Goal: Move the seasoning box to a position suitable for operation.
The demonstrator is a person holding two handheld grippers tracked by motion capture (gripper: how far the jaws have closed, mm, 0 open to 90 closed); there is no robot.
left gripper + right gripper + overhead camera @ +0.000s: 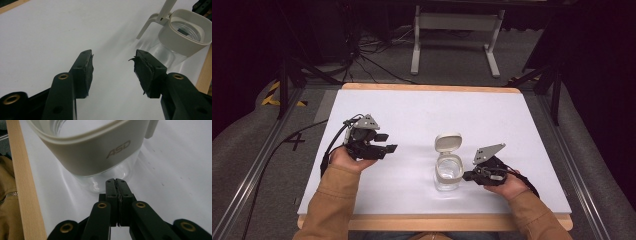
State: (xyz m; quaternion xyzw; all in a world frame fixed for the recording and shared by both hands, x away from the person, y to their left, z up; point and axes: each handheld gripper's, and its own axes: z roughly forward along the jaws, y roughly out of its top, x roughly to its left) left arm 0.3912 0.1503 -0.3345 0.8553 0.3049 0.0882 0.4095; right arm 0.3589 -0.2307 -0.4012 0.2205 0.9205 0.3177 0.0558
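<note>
A clear glass jar (448, 174) with a cream collar and a flipped-up cream lid (448, 142) stands upright on the white table (412, 115), near its front edge. My right gripper (468, 175) sits just right of the jar, jaws shut with nothing between them, tips close to the jar's glass base (100, 182). The collar (95, 152) reads "ASD". My left gripper (388, 142) hovers left of the jar, open and empty, its worn pads (143, 72) pointed toward the jar (182, 35).
A wooden strip (432, 222) edges the table's front and another runs along the back. Metal rails flank both sides. Cables and a white stand frame (457, 30) lie on the floor beyond. An orange-brown sleeve (7, 185) is near the front edge.
</note>
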